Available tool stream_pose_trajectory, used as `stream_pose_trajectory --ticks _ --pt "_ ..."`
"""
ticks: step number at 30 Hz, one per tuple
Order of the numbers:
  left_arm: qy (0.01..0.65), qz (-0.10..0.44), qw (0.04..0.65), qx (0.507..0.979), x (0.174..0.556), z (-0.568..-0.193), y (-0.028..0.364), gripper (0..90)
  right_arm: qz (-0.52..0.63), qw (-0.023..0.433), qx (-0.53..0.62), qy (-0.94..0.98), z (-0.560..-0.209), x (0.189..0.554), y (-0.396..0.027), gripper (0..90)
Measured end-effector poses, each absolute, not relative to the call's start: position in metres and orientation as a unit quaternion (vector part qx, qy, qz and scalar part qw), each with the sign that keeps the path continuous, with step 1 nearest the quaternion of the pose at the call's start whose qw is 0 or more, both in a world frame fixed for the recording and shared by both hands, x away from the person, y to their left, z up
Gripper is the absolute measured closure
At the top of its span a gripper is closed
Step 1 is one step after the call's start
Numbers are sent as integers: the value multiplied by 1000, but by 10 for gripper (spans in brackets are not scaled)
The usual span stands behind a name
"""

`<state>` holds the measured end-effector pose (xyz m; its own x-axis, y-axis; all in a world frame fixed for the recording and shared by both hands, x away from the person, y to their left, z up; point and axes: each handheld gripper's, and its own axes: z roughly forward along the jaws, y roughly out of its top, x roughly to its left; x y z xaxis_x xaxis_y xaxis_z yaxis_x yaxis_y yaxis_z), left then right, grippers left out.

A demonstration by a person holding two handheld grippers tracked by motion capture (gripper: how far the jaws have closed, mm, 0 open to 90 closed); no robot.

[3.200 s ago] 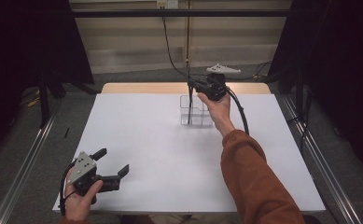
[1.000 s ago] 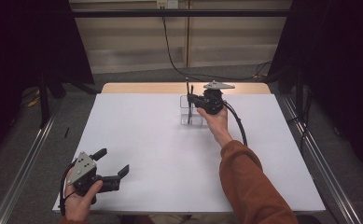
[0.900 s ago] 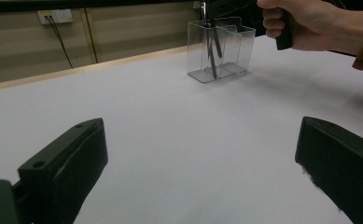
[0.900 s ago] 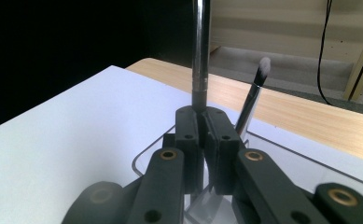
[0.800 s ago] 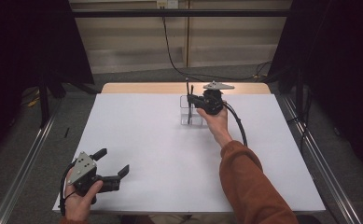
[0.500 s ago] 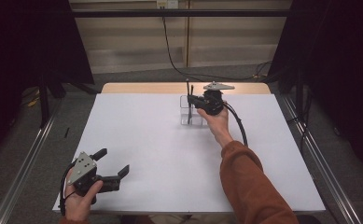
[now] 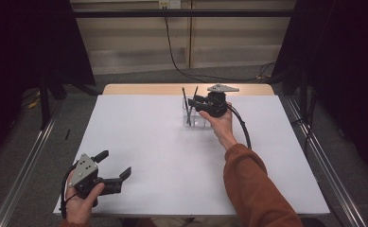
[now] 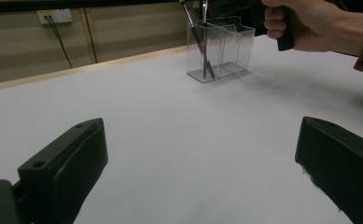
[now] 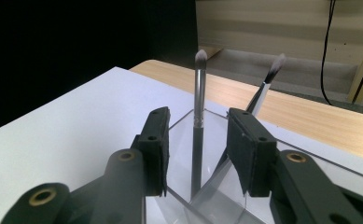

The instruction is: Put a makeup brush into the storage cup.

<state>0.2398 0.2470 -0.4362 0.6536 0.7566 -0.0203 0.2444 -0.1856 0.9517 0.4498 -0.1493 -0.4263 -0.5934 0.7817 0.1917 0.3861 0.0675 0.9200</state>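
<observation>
A clear divided holder (image 7: 194,119) stands at the far middle of the white table (image 7: 172,156). Two dark-handled brushes stand in it: one upright (image 9: 198,93), one leaning (image 9: 268,81). My right gripper (image 7: 194,102) hovers at the holder's top. Its jaws have just been opening, and the upright brush stands between the pads (image 9: 159,140) without touching them. My left gripper (image 7: 114,164) rests at the near left corner, jaws wide apart with nothing between them (image 8: 198,154). From there the holder (image 8: 221,49) and the other hand show far off.
A wooden strip (image 7: 172,89) runs along the table's far edge. Metal rails (image 7: 25,161) flank both sides. A black cable (image 7: 240,127) trails from the right gripper along the sleeve.
Since the oldest frame my right gripper has sunk a little toward the holder. Over the last second neither hand has shifted.
</observation>
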Motion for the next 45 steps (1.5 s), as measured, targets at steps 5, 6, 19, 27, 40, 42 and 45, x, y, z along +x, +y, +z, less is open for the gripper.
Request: stream_pose_trajectory --ticks 5,6,19,27,40,42,45 --pt "345 236 539 731 241 -436 246 24 546 184 410 707 -424 448 -150 451" --pt "344 237 539 731 241 -436 246 24 546 182 409 708 -424 447 -151 433" --pt "348 235 540 730 245 -437 246 24 556 184 413 697 -422 446 -162 98" --pt "343 236 540 732 242 -436 246 23 548 177 418 703 -424 437 -164 72" --pt "344 235 540 732 241 -437 247 24 548 212 419 692 -420 420 -176 60" --pt "344 234 540 732 241 -437 246 24 551 218 418 689 -419 417 -178 60" --pt "341 235 539 733 242 -437 246 24 547 221 414 693 -418 412 -182 60"
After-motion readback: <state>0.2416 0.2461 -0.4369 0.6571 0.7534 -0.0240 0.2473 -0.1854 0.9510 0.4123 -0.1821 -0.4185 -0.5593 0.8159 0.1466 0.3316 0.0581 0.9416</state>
